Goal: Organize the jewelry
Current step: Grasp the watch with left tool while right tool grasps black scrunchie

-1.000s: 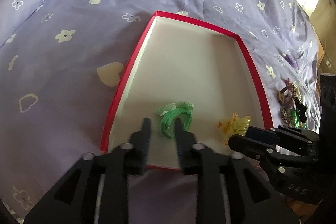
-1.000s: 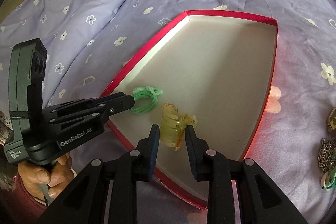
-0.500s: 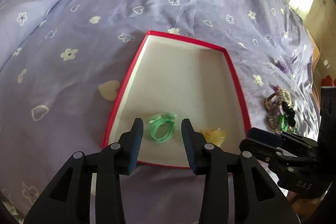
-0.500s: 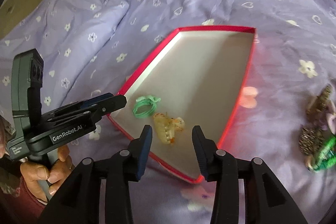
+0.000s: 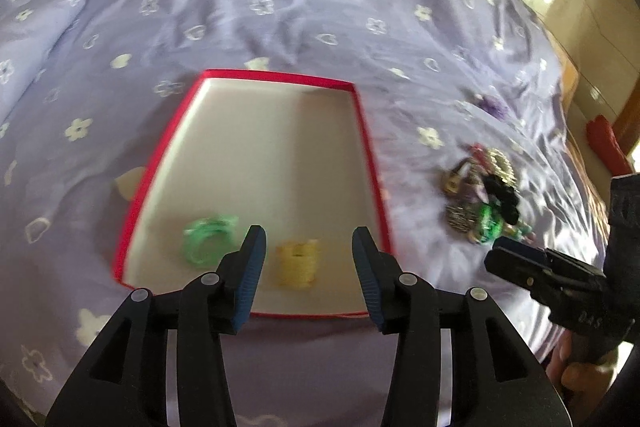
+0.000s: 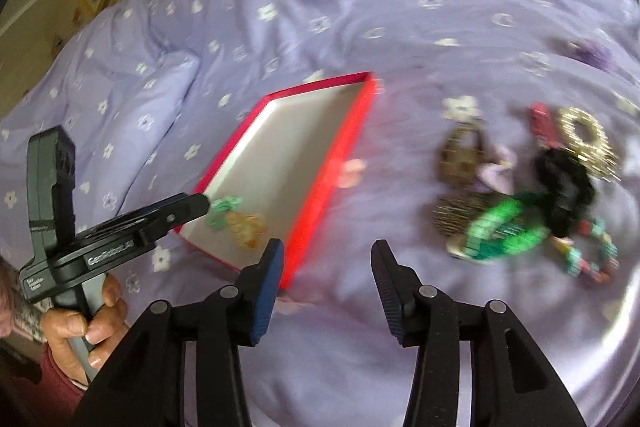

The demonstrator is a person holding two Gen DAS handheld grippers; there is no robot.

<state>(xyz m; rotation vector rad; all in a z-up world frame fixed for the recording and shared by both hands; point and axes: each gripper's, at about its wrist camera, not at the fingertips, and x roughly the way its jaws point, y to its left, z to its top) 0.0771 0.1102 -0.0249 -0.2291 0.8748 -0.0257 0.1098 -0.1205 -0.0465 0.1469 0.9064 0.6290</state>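
A red-rimmed white tray (image 5: 168, 143) (image 6: 344, 155) lies on the lilac bedspread. In its near end lie a green hair tie (image 5: 208, 239) (image 6: 222, 213) and a yellow claw clip (image 5: 298, 261) (image 6: 248, 229). My left gripper (image 5: 306, 255) is open and empty, raised above the tray's near edge. My right gripper (image 6: 326, 263) is open and empty, above the bedspread between the tray and a pile of jewelry (image 6: 520, 195) (image 5: 484, 195), which holds a green clip (image 6: 504, 231), a black scrunchie (image 6: 564, 183) and a gold ring-shaped piece (image 6: 584, 135).
A purple item (image 5: 494, 105) (image 6: 590, 53) lies apart on the bedspread beyond the pile. A pillow (image 6: 132, 99) lies at the left. The bed's edge and a wooden frame (image 5: 568, 83) are at the right. The image is motion-blurred.
Both grippers let go of their items in the tray, opened wide and pulled back upward. The right gripper swung right toward the jewelry pile.
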